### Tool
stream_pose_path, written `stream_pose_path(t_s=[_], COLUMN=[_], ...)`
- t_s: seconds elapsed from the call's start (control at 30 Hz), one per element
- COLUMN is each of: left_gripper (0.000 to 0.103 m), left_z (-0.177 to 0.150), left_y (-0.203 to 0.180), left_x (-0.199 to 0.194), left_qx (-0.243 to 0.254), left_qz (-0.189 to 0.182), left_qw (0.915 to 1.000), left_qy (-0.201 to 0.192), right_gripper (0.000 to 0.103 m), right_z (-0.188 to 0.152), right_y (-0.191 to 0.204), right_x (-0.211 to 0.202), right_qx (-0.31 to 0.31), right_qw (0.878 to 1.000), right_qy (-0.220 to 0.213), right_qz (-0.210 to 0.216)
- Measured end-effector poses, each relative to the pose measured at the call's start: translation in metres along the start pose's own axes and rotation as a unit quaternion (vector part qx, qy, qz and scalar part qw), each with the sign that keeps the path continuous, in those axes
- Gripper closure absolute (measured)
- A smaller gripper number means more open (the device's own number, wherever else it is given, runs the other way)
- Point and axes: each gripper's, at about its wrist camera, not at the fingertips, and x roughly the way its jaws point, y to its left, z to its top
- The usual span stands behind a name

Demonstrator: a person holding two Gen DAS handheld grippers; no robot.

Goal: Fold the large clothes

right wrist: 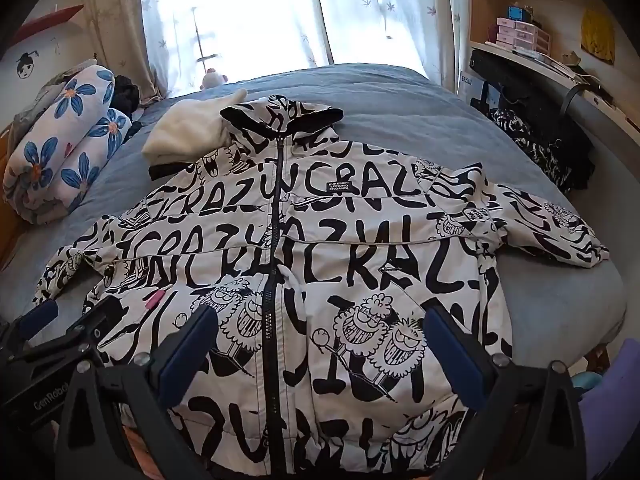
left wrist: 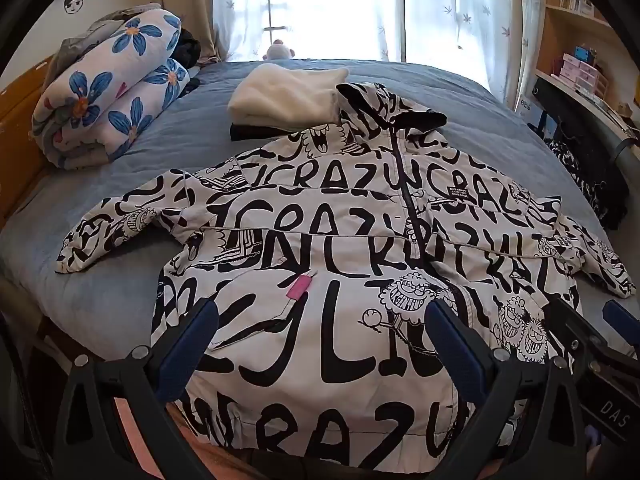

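jacket: white zip-up hooded jacket with black lettering lying flat on blue bed, hem nearest both grippers, long axis running away.
left gripper: jaws spread, gripping nothing, hovering over left half.
right gripper: jaws spread, gripping nothing, hovering right of zip.

- A white jacket printed with black lettering lay spread face up on the blue bed, zipped, sleeves out to both sides.
- The left gripper hovered over its lower front, blue fingers wide apart.
- The right gripper showed at the right edge.
- A folded cream garment lay beside the hood.
- A floral quilt sat rolled at far left.
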Motion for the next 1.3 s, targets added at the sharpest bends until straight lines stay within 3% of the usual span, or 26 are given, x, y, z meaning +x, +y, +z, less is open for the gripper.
stream_pose_path(t_s=[1.3], left_gripper=[0.001], left_z=[-0.006], left_y=[-0.009], left_x=[0.008], left_qx=[0.011], left_qz=[-0.001], left_qw=[0.9999], left_qy=[0.008], right_gripper=[0.000], right_z=[-0.009], right_y=[-0.006], right_x=[0.026], right_qx=[0.018], right_qw=[0.999], right_qy=[0.036], right_qz=[0.014])
